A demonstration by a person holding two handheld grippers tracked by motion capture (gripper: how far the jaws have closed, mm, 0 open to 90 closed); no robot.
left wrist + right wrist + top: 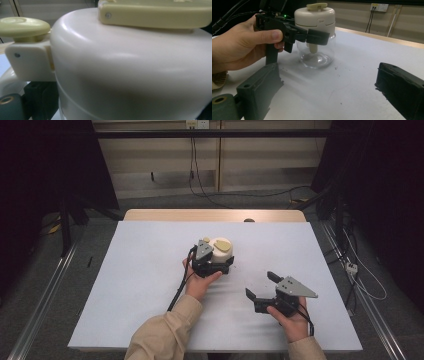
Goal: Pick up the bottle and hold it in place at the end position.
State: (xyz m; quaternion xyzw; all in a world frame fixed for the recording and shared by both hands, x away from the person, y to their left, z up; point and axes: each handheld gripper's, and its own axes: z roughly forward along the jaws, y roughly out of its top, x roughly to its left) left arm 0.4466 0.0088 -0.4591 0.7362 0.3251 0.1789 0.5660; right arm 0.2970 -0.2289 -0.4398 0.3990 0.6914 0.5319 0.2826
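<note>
A jar [222,249] with a clear glass body and a cream lid with pale yellow knobs stands upright near the middle of the table. My left gripper [225,261] is shut on it just below the lid, one jaw on each side. In the right gripper view, that gripper's near jaw crosses the front of the jar [315,50]. Up close in the left gripper view, the jar's lid [130,70] spans most of the frame. My right gripper [261,285] is open and holds nothing, nearer the front right. Its jaws stand wide apart over the bare sheet, pointing toward the jar.
A white sheet [150,270] covers the table, with a wooden strip [215,215] showing at the far edge. Small dark specks [337,68] lie on the sheet near the jar. Cables run over the floor behind and to the right.
</note>
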